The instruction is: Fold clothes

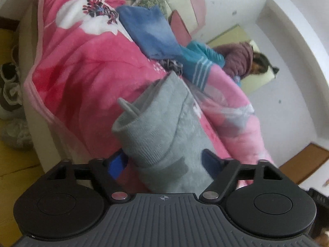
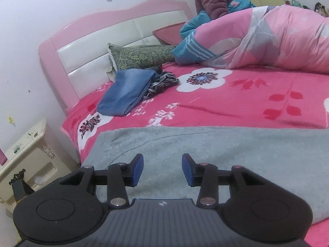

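Here, grey garment [image 1: 164, 135] between the half-open left gripper's [image 1: 164, 164] pads, beneath the empty, part-open right gripper [image 2: 162, 169].

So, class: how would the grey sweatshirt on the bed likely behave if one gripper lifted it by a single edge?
The grey sweatshirt would probably droop and hang floppy: its sleeve already bunches in soft folds in the left wrist view. It looks light for its size. Its fleecy surface likely grips the pink bedspread, so it may drag rather than slide.
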Action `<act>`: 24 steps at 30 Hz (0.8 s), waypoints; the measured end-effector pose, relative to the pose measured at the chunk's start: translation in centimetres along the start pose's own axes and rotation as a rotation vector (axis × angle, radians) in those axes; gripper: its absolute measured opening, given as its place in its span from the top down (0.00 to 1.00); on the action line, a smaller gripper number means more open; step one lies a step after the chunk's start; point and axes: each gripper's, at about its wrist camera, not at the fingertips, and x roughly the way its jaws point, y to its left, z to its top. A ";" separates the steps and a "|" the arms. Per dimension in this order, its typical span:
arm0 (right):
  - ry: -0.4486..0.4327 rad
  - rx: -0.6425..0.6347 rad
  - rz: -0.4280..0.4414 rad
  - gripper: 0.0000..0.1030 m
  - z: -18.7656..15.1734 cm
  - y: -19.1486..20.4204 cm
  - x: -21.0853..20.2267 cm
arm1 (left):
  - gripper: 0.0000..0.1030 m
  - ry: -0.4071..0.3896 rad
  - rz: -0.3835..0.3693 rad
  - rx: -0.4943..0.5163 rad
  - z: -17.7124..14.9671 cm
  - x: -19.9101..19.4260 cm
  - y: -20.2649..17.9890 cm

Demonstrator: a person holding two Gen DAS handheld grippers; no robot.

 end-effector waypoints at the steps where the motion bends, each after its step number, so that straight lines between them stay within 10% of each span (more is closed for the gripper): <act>1: 0.002 -0.013 0.002 0.57 0.1 0.3 0.2 | 0.39 -0.016 -0.004 -0.003 0.0 0.0 0.0; 4: 0.006 -0.118 0.043 0.57 1.5 1.7 1.6 | 0.49 -0.059 -0.027 0.044 0.1 -0.7 -0.5; 10: 0.124 -0.402 0.260 0.40 7.0 3.9 10.3 | 0.38 0.018 -0.046 -0.028 0.5 0.7 1.0; 15: 0.336 -0.602 0.421 0.39 9.7 6.1 20.8 | 0.60 0.006 -0.071 0.019 0.7 0.4 1.0; 24: 0.691 -0.664 0.644 0.36 10.1 6.4 30.3 | 0.63 0.047 -0.090 -0.006 0.9 0.8 2.2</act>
